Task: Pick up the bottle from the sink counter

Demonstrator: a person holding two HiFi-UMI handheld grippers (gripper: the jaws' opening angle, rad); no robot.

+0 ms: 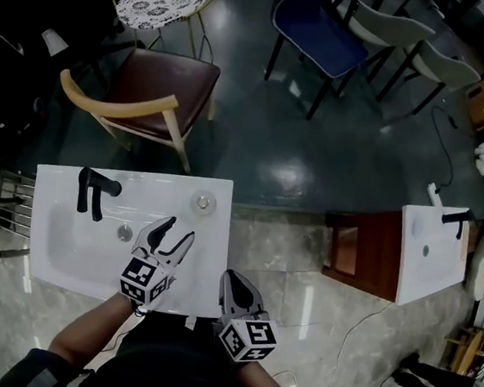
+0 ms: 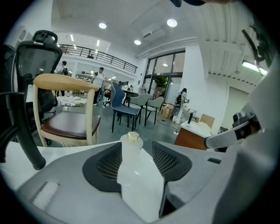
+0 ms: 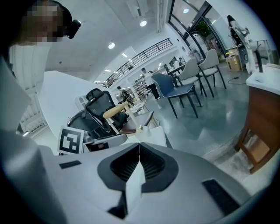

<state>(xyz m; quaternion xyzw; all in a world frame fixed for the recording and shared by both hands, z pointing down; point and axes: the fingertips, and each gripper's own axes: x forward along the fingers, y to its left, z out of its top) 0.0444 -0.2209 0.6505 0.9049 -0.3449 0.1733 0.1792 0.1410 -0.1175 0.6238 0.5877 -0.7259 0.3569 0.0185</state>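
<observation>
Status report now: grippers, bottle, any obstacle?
Left gripper open, short of bottle. Right gripper shut, empty. Bottle upright on counter corner; nothing between it and left gripper.

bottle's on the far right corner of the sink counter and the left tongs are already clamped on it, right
Not clamped. The bottle stands on the far right corner of the sink counter, but the left tongs are open and short of it, not touching. The head view shows the gap; the left gripper view shows the jaws apart.
</observation>
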